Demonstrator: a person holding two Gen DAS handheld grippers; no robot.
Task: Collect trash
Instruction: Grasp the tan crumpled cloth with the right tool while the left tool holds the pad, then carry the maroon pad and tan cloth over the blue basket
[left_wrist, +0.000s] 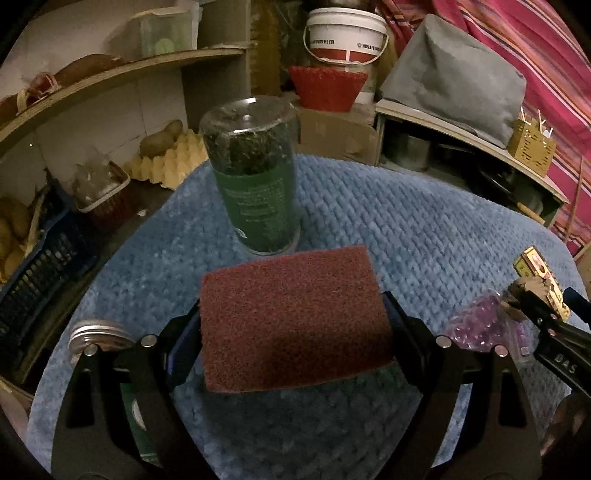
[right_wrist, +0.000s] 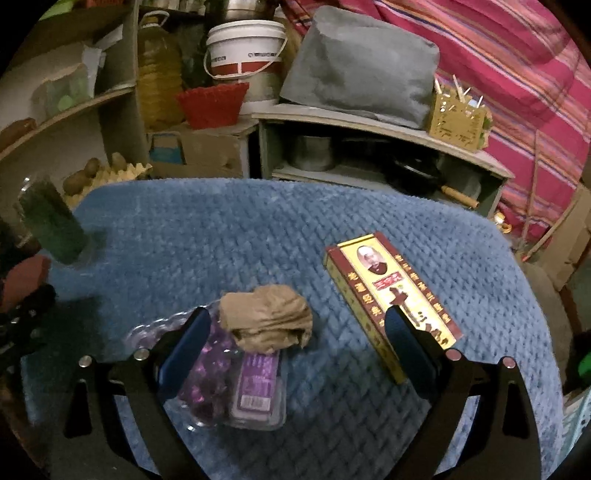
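Observation:
My left gripper (left_wrist: 295, 325) is shut on a reddish-brown scouring pad (left_wrist: 291, 317), which spans the gap between both fingers and is held above the blue quilted tabletop (left_wrist: 406, 221). The pad (right_wrist: 26, 273) also shows at the left edge of the right wrist view. My right gripper (right_wrist: 299, 343) stands open over the table. A crumpled tan wad (right_wrist: 266, 321) lies between its fingers, close to the left one, resting on a clear packet of purple beads (right_wrist: 236, 376). A yellow and red carton (right_wrist: 391, 306) lies flat by the right finger (right_wrist: 406, 347).
A tall glass jar with a green label (left_wrist: 255, 177) stands beyond the pad. A metal-lidded jar (left_wrist: 98, 332) sits at the near left. Behind the table are shelves, a white bucket (left_wrist: 347, 37), a red basket (left_wrist: 327, 86) and a grey bag (right_wrist: 358, 62).

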